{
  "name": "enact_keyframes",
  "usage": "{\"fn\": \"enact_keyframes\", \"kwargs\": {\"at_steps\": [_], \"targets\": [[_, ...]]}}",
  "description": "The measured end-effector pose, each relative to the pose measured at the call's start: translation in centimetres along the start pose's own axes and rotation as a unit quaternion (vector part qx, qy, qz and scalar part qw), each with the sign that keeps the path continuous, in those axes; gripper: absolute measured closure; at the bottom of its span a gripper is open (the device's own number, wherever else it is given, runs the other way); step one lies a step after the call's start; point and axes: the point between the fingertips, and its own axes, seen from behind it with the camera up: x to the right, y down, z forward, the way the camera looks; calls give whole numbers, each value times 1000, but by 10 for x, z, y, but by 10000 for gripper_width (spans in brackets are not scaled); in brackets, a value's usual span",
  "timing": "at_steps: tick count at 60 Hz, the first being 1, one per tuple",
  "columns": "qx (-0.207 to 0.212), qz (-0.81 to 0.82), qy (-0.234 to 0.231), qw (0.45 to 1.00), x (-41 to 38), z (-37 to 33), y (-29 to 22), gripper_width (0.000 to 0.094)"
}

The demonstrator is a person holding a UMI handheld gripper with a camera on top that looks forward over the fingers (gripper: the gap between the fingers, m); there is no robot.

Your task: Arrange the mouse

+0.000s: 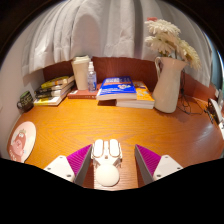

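The gripper (106,165) is spread wide, its two fingers showing magenta pads (79,157) on their inner faces. Between them sits a white mouse (106,161), resting on the wooden tabletop (70,125) with a clear gap at either side, so neither finger presses on it. The mouse points away from the gripper, its buttons toward the far side of the tabletop.

Ahead of the fingers the orange-brown wood runs bare for a stretch. Off to the left, near the tabletop's edge, lies a pale round plate (21,142) with a pinkish pattern. Farther back on the left, a stack of books (54,90) lies flat, and just beside it stands a light-coloured cup-like container (82,72) with a small bottle (92,77) close against it. Near the middle at the back lies another stack of books with a blue cover (124,91) on top. To the right of that stands a white jug vase (168,84) holding pale flowers (166,38). Behind everything hangs a light curtain (90,28).
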Motion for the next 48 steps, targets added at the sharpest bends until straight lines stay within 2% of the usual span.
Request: {"fn": "enact_keyframes", "kwargs": {"at_steps": [8,12,15,16,20,31,35,40,48], "targets": [[-13,21,9,1000,-2,2,0,135],[-16,25,11,999,-2,4,-1,232],[-14,23,8,1000,-10,3,-1,402],[-14,21,11,1000,-7,4,0,415],[-16,26,16,999,-6,5,2,448],[-58,33,27,997,-7,6,1,542],[-69,29,56,996,2,4,-4,544],[-47,51,83,994,2,-10,-39,540],[41,80,97,991,-29,-60,-144,538]]}}
